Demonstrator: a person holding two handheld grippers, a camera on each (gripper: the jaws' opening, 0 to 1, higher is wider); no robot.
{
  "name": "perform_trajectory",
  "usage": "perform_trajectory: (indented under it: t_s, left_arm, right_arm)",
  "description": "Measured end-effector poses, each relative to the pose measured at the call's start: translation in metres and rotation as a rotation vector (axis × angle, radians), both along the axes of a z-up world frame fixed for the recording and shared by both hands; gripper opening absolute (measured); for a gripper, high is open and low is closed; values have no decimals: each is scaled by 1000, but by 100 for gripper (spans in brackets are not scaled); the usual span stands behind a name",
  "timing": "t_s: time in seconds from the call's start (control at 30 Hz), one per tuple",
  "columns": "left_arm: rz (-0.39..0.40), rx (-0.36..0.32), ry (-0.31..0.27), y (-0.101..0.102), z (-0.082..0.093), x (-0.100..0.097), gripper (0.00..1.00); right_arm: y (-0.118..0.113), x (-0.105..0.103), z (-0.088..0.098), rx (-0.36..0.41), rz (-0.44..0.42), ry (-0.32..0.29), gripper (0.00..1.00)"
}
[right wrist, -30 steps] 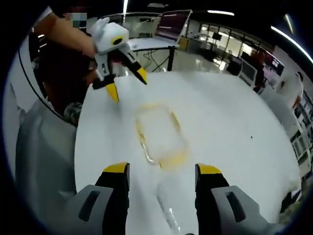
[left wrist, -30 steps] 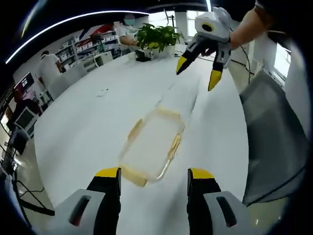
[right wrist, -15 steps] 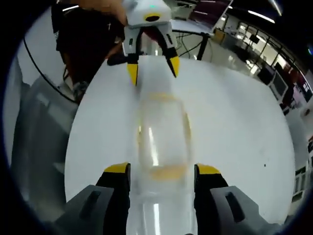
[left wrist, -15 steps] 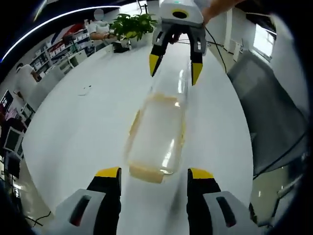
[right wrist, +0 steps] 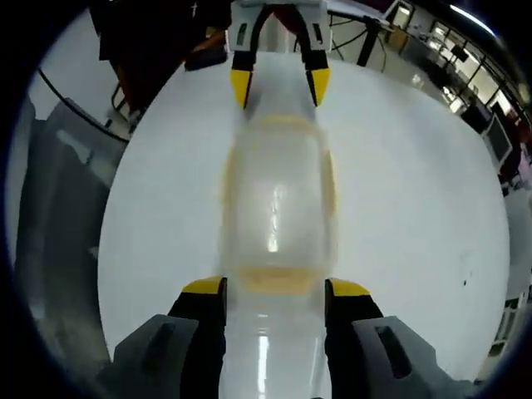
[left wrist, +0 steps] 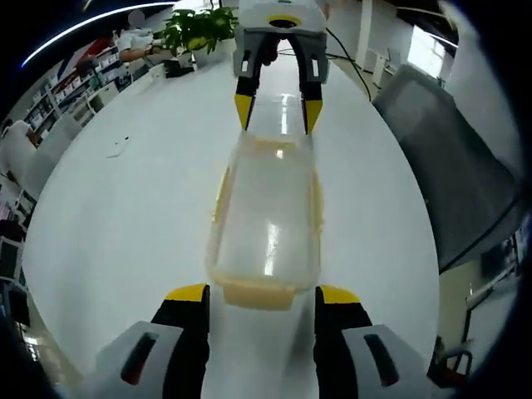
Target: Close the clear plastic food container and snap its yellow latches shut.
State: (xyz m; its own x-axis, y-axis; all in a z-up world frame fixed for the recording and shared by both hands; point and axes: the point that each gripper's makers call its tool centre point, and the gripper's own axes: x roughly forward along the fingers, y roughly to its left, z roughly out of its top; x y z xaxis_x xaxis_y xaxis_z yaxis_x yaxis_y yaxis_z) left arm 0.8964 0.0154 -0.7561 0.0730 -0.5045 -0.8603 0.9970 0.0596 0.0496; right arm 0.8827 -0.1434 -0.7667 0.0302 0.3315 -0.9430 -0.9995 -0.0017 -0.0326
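The clear plastic container (left wrist: 266,216) with yellow latches along its edges lies lengthwise on the white table (left wrist: 125,224), light glinting off its top. My left gripper (left wrist: 262,295) is open, and its yellow tips flank the container's near end latch (left wrist: 253,293). At the far end my right gripper (left wrist: 276,116) is open, its tips at either side of the far corners. In the right gripper view the container (right wrist: 278,199) runs from my right gripper (right wrist: 276,289), open around the near end, to my left gripper (right wrist: 279,87) at the other end. Whether the latches are snapped I cannot tell.
A grey chair (left wrist: 440,166) stands at the table's right side, seen also as the chair (right wrist: 58,216) in the right gripper view. A potted plant (left wrist: 195,29) and a small flat object (left wrist: 116,148) sit farther off on the table. Shelves and people are in the background.
Both grippers have closed in on the container from opposite ends. A second ago they stood apart from it; now each one's open jaws straddle an end. The container itself has not moved.
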Motion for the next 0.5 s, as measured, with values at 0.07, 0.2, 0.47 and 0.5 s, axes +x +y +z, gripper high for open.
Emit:
perform_trajectory:
  t_s: [0.07,0.2,0.47,0.5]
  left_arm:
    - [-1,-3,5,-1,-2,0,44]
    - [-22,-10,15,-1,-5,-3,42]
    - [-41,-28,13,-3,-11,-3,39]
    - [-41,-38,14,-5,-11,-2,38]
  right_arm:
    - [0,1,-2,-1,-4,9,43]
    - [0,-1,-9,-23,15,18,43]
    - [0,0,-13,-43,42,6,42]
    - [-1,1,-14,-45,39,12,41]
